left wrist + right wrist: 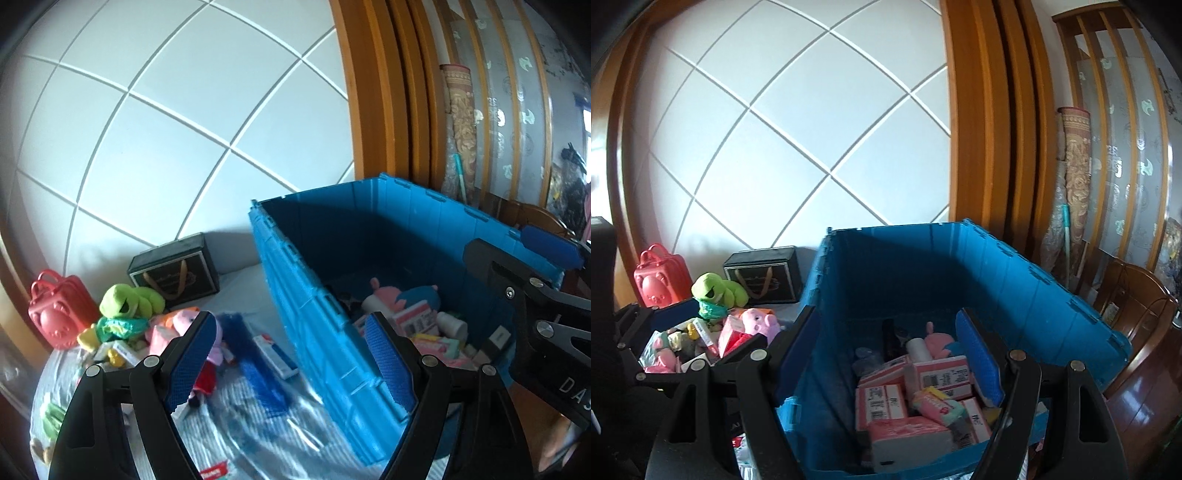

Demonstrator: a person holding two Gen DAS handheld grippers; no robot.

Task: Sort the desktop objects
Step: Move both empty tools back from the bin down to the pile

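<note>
- Hovering with jaws apart and empty, the left gripper (291, 362) faces the loose toy pile (155, 332) (pink pig, green plush).
- The right gripper (894, 354), jaws likewise apart, hangs over the big blue plastic crate (1034, 291), pink boxes (905, 391) just below.

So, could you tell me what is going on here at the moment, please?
A person is sorting desk clutter into a large blue plastic crate. Both hand-held grippers are open and empty: the left hand-held gripper hovers at the crate's wall near the pile, the right hand-held gripper over the crate. Pink cardboard boxes already lie inside, while a green plush frog and a red plastic toy suitcase wait outside.
</note>
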